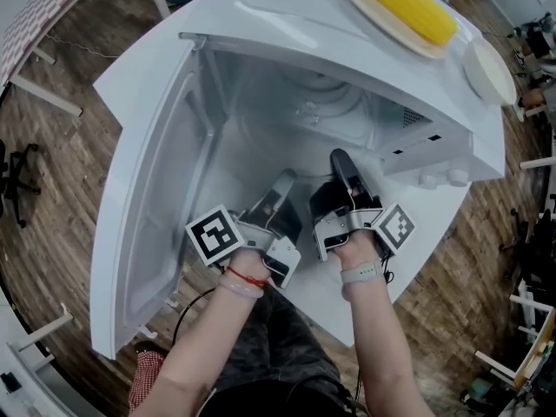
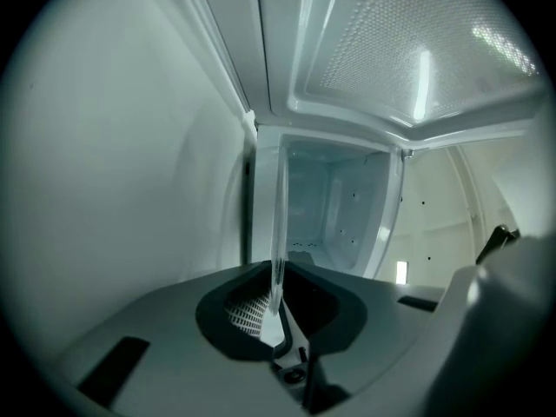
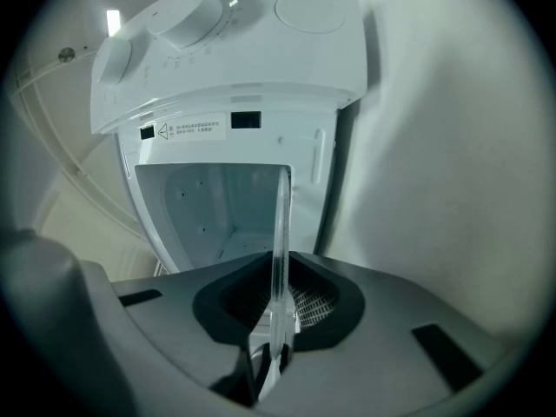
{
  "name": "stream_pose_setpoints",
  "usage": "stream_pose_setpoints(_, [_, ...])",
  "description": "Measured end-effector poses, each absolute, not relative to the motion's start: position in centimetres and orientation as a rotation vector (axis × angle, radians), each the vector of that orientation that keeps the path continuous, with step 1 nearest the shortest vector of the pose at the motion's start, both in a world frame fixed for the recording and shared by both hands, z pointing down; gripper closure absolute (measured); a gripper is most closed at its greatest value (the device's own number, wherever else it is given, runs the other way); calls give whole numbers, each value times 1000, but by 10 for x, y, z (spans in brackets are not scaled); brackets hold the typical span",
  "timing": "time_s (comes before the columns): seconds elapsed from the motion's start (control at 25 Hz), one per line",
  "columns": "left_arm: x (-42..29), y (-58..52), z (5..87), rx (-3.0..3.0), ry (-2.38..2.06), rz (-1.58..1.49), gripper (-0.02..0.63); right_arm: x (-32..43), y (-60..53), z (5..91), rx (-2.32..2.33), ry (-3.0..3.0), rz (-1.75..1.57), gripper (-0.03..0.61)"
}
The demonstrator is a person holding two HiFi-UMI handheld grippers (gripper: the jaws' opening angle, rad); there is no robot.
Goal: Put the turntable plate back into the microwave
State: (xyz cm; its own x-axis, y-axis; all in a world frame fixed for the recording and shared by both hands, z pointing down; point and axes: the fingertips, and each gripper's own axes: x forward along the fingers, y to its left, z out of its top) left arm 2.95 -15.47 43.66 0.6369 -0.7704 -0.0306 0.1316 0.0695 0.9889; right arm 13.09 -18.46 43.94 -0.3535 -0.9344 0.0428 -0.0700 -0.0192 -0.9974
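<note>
Left gripper (image 2: 276,318) and right gripper (image 3: 280,320) each clamped the plate (image 2: 280,224) by its near rim, probably to keep the glass level going in. The plate was at the mouth of the microwave (image 1: 287,33), reaching into the cavity. Door (image 1: 143,207) hung open at the microwave's left. Clear glass, so far rim hard to trace; hub beneath not made out.

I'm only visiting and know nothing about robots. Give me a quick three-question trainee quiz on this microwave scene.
1. True or false: the microwave door is shut.
2. What lies on the dish on top of it? A corn cob; B banana; C bread.
3. Fill in: the left gripper and right gripper each clamp the edge of the glass ____.
Key: 1 false; 2 A; 3 turntable plate.
</note>
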Motion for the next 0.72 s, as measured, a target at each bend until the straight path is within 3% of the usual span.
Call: stream_pose_setpoints(0.72, [18,-167,438,1360,-636,-778,578,99,-153,441,-1014,1558,-1616,535])
